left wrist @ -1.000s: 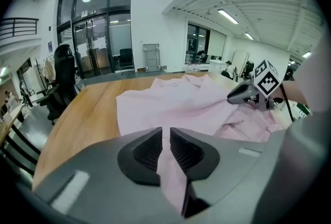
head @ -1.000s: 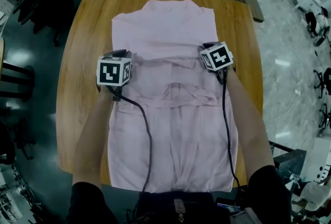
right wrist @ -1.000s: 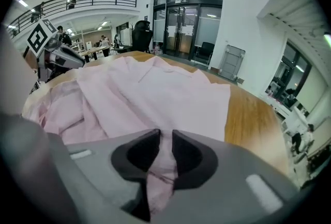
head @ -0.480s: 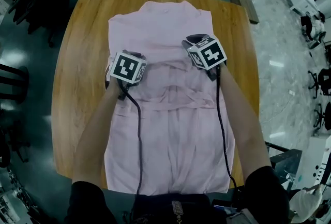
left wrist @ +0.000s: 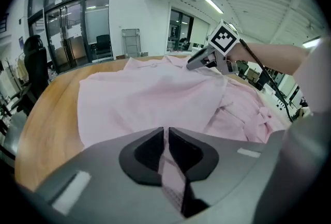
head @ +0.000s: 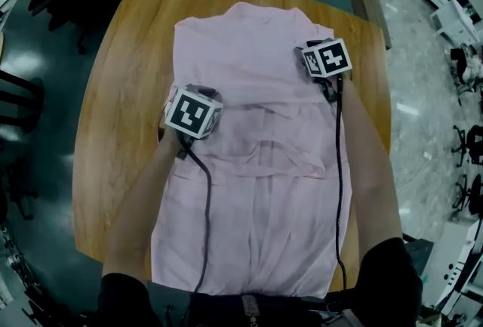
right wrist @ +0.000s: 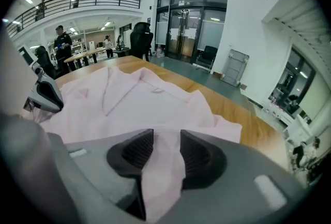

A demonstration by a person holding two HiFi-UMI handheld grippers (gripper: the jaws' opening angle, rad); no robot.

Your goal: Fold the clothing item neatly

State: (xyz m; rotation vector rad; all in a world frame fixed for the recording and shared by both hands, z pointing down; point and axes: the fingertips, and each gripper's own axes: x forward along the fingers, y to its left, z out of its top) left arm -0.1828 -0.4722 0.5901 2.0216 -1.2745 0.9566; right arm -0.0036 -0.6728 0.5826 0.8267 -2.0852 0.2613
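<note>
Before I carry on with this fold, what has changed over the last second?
The right gripper swung in over the pink garment, then back out to its right edge; its jaws have just been opening, with cloth loose between them. The left gripper shifted inward from the left edge, its jaws closing further on a fold of cloth. The garment still lies spread on the wooden table.

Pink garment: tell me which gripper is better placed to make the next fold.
Probably left. The left gripper is clamped on the left side of the pink garment; the jaws of the right gripper have just been opening, cloth loose between them.
</note>
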